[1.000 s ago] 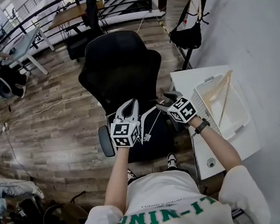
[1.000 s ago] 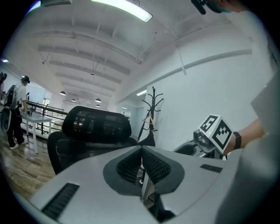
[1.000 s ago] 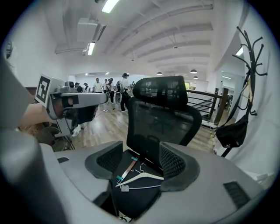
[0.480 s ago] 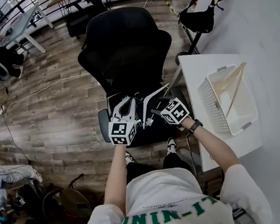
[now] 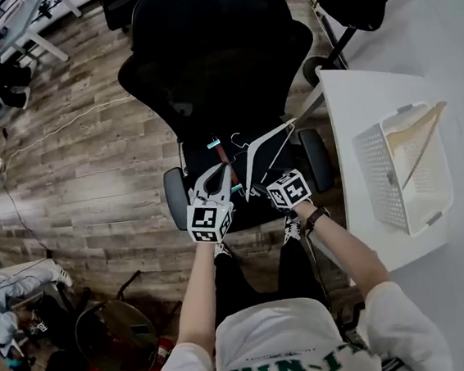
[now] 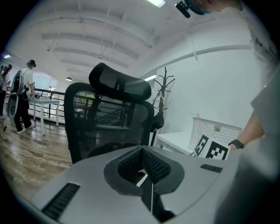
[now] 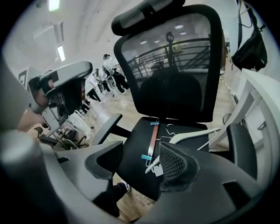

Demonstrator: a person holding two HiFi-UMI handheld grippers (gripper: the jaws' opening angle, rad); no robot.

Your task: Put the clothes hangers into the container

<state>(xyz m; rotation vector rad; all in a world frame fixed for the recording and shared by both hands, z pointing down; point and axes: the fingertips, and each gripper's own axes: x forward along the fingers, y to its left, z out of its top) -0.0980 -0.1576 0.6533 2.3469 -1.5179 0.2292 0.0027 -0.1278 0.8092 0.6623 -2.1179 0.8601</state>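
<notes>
Over chair seat (image 5: pixel 198 164), right gripper (image 5: pixel 263 185) nose-down.

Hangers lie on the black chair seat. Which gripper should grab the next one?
Right. The right gripper has its jaws open by the end of the white plastic hanger, and it is on the side of the white perforated basket. The left gripper is shut.

Bright, even white light falls from ceiling strips (image 6: pixel 156 2). A pale glare patch lies on the floor (image 5: pixel 19 203). Both gripper views bulge fisheye with black corners; the right gripper (image 7: pixel 140 165), close to the lens, is soft. Shadows are faint.
</notes>
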